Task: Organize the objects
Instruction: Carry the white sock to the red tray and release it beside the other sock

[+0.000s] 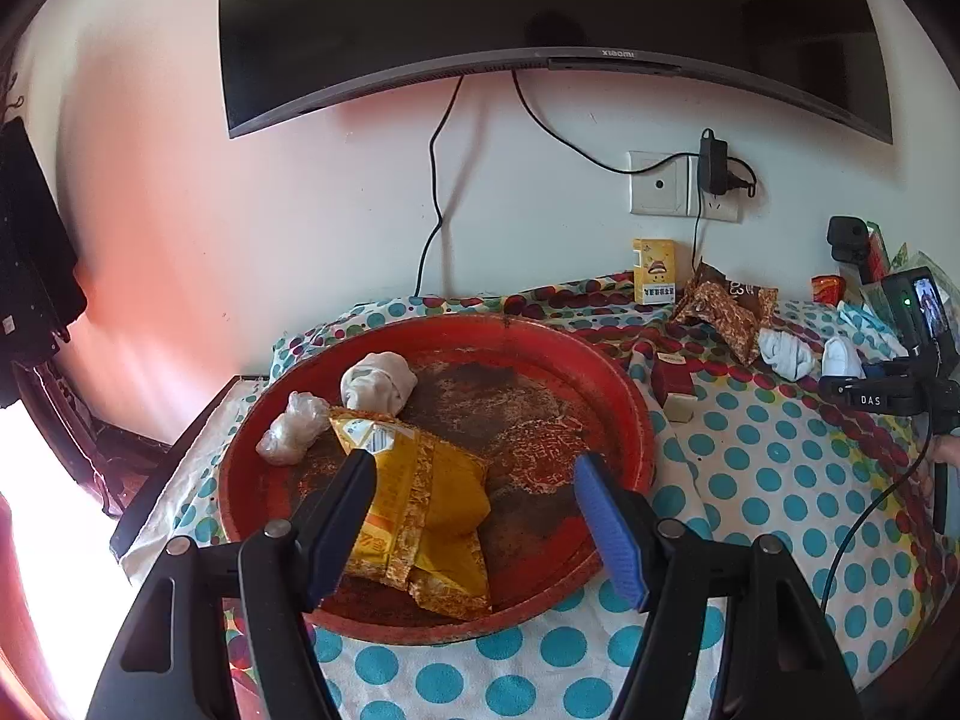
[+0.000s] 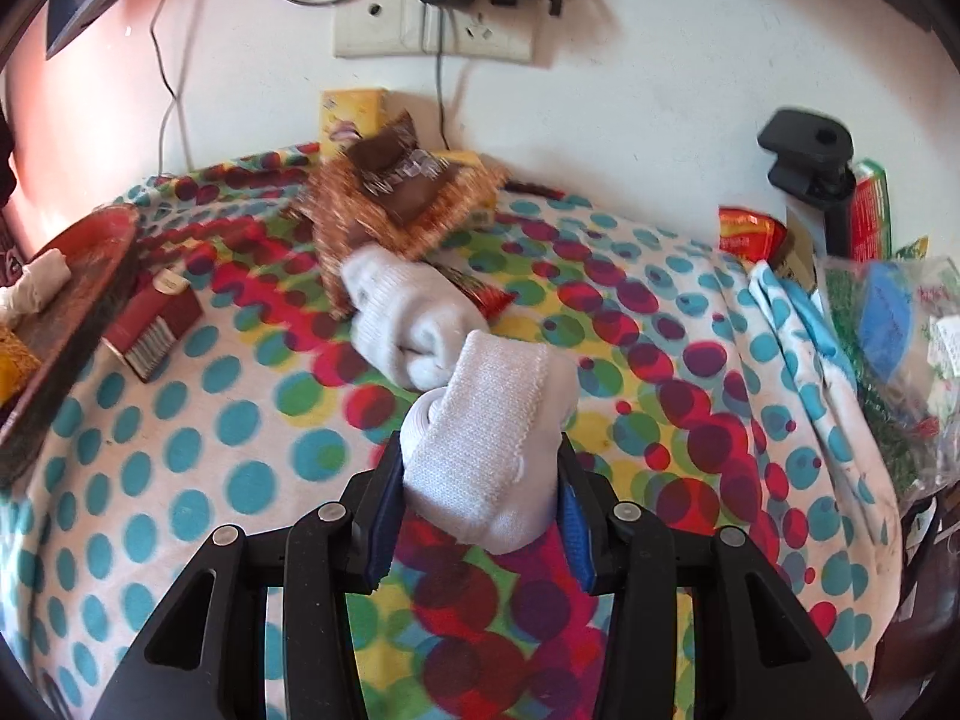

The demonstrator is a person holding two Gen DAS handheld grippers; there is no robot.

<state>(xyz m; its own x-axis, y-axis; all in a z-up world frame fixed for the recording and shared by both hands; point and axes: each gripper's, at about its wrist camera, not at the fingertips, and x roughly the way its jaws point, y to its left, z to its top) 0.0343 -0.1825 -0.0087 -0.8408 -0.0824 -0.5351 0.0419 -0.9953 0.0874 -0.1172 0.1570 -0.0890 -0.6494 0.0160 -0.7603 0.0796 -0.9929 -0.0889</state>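
Our right tool (image 2: 480,480) has a rolled white sock (image 2: 486,450) pinched between its fingers, just above the dotted table cloth (image 2: 180,450). Our left tool (image 1: 474,480) hangs wide apart over the red tray (image 1: 630,408), where a yellow packet (image 1: 432,480) lies.

Daylight floods in from the left of the left wrist view, where the lower left edge blows out to pure white and a pink cast spreads over the wall (image 1: 180,192). The television screen (image 1: 540,0) stays dark, with dim reflections. Both fisheye views bend straight lines hard toward the rims and darken at the corners. The right wrist view is softer, with motion blur smearing the brown wrapper (image 2: 396,180) and the dotted cloth (image 2: 210,420).
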